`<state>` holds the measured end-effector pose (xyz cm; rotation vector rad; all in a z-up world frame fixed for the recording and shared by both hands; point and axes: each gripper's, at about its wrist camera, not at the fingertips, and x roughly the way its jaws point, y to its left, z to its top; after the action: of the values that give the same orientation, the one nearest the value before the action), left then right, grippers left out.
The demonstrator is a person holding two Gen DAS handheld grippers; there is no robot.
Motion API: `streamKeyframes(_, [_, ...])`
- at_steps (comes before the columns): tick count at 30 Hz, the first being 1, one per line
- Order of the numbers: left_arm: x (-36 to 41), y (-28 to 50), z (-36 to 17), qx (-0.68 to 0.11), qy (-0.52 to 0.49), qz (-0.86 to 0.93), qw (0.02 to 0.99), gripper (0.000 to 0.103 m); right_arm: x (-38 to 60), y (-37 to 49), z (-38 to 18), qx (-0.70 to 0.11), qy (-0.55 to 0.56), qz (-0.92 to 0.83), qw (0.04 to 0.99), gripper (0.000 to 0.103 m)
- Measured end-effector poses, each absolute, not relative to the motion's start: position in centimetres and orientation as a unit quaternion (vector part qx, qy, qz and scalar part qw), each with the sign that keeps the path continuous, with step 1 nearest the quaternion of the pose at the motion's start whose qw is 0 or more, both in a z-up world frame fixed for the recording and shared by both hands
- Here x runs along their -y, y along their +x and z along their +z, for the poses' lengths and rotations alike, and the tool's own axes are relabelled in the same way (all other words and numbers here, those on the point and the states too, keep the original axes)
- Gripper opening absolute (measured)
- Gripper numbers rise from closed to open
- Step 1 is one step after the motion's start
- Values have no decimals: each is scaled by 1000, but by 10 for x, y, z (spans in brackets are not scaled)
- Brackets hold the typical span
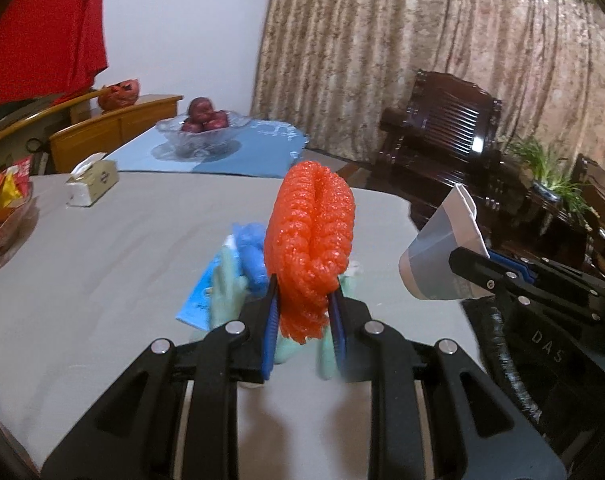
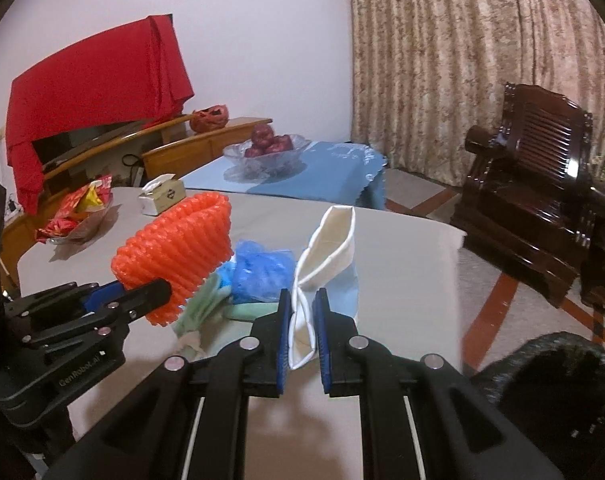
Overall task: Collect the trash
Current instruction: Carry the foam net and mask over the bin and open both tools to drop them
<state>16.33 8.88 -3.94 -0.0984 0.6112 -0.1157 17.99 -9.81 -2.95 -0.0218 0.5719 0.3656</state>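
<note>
You've got the left gripper (image 1: 302,308) fingers clamped on the orange foam net (image 1: 310,240) | right gripper (image 2: 302,328) fingers pinching the crushed paper cup (image 2: 330,256), both off the table (image 2: 406,272) | left: blue bag (image 2: 262,272) and green glove (image 2: 206,304) at 12 o'clock | bin (image 2: 550,392) at 4 o'clock, path looks clear.

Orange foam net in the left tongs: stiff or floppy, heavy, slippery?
Foam net is probably springy: it pinches narrow in the left tongs yet stands upright. Likely light, being open mesh. Its ribbed surface should resist slipping.
</note>
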Motion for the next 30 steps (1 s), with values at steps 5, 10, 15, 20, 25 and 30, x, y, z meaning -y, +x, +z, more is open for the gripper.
streamKeyframes(5, [-57, 159, -34, -295, -40, -82, 951, 22, 130, 169, -23, -276, -6, 155, 949, 12])
streamKeyframes(10, [-25, 156, -33, -295, -30, -106, 949, 22, 165, 155, -16, -271, -4, 126, 954, 12])
streamKeyframes(15, [9, 152, -33, -296, -24, -135, 945, 22, 200, 141, -13, -269, 5, 98, 958, 12])
streamKeyframes(20, [39, 151, -33, -293, -20, -159, 943, 22, 234, 125, -11, -270, 5, 62, 961, 12])
streamKeyframes(25, [74, 146, -35, -292, -16, -193, 937, 22, 267, 110, -13, -274, 7, 25, 961, 12])
streamKeyframes(30, [109, 141, -40, -295, -6, -228, 928, 22, 300, 96, -18, -279, 13, -11, 960, 12])
